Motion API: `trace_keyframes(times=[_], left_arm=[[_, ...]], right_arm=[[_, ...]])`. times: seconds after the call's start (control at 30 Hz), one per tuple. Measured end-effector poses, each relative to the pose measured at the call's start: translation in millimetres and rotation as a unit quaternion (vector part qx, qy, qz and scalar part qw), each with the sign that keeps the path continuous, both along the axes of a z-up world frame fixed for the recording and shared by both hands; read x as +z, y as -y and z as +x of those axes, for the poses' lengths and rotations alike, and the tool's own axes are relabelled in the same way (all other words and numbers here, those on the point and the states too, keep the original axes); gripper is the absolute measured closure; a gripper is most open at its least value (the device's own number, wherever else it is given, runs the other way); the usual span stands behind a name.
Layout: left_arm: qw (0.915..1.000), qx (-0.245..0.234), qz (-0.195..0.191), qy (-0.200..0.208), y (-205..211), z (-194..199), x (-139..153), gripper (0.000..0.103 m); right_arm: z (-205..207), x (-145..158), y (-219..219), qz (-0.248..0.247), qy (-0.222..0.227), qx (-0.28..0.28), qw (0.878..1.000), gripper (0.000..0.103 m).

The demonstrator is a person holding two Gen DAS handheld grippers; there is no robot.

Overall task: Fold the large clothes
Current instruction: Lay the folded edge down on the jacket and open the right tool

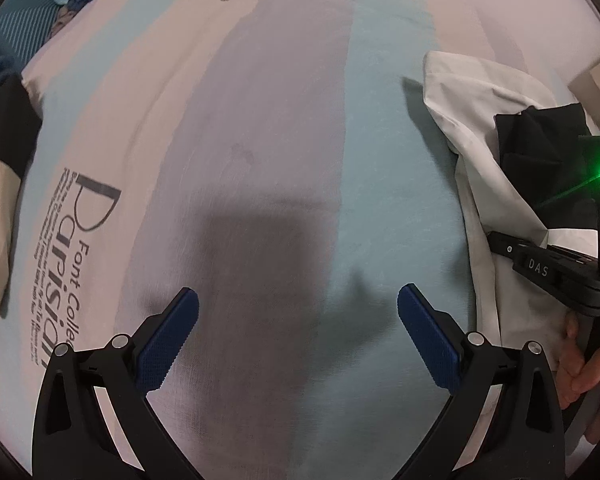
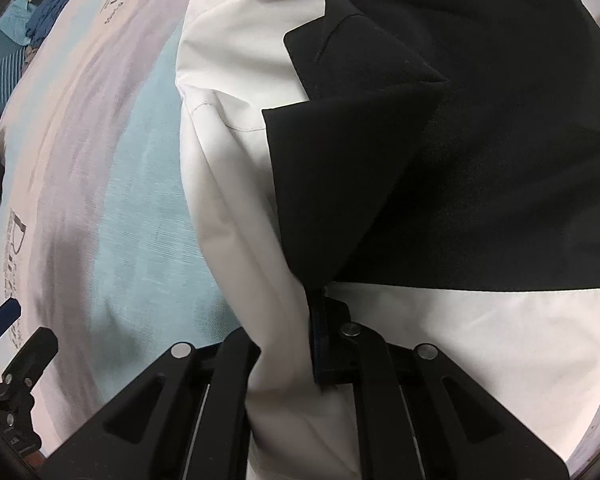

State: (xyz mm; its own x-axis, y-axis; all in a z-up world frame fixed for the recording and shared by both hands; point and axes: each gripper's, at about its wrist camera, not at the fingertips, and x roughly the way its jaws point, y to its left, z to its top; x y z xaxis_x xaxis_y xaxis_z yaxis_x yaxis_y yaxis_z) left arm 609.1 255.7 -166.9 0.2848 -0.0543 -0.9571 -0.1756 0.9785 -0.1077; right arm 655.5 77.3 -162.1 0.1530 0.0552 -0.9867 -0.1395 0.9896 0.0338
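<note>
One white-and-black garment (image 2: 228, 208), one printed bedsheet (image 1: 260, 160), two tongs, left (image 1: 298, 340) and right (image 2: 296, 344).

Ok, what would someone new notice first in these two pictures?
The white and black garment fills the right wrist view, with the right gripper shut on its fabric. In the left wrist view, the left gripper stands open and empty over the striped bedsheet, with printed lettering at the left.

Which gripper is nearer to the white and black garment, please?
Right. The right gripper is shut on the white and black garment; the left gripper hangs open over the striped sheet beside it.
</note>
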Motion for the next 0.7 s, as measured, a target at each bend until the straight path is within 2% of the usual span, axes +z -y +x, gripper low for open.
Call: trace_keyframes(times=[0.17,0.3,0.4,0.47,0.5,0.53,0.6,0.7], left_arm=[[0.9999,0.011,-0.002,0.003,1.6,-7.0,-3.6,0.006],[0.9998,0.014,0.011,0.003,1.2,-12.6,-8.8,0.006],[0.9996,0.018,0.022,0.000,2.6,-15.9,-10.8,0.006],[0.9994,0.021,0.029,-0.001,1.5,-21.0,-11.3,0.006],[0.9992,0.023,0.033,-0.003,1.4,-24.6,-11.5,0.006],[0.9991,0.025,0.035,-0.004,0.8,-27.1,-10.7,0.006],[0.9987,0.031,0.040,-0.005,-0.6,-33.1,-5.7,0.006],[0.9981,0.044,0.042,-0.011,-2.4,-40.1,2.2,0.006]], right_arm=[[-5.1,-2.2,-3.0,-0.007,0.010,0.010,1.000,0.098],[-15.8,-2.4,-11.7,-0.009,0.016,0.009,1.000,0.098],[-20.5,-1.0,-14.7,-0.015,0.026,0.021,0.999,0.094],[-27.7,4.3,-18.8,-0.007,0.032,0.026,0.999,0.085],[-30.9,7.8,-19.9,-0.002,0.034,0.029,0.999,0.076],[-34.6,11.4,-21.0,0.010,0.033,0.032,0.999,0.059],[-41.2,17.2,-22.9,0.030,0.033,0.036,0.998,0.040],[-55.6,24.6,-25.2,0.039,0.029,0.034,0.998,0.031]])
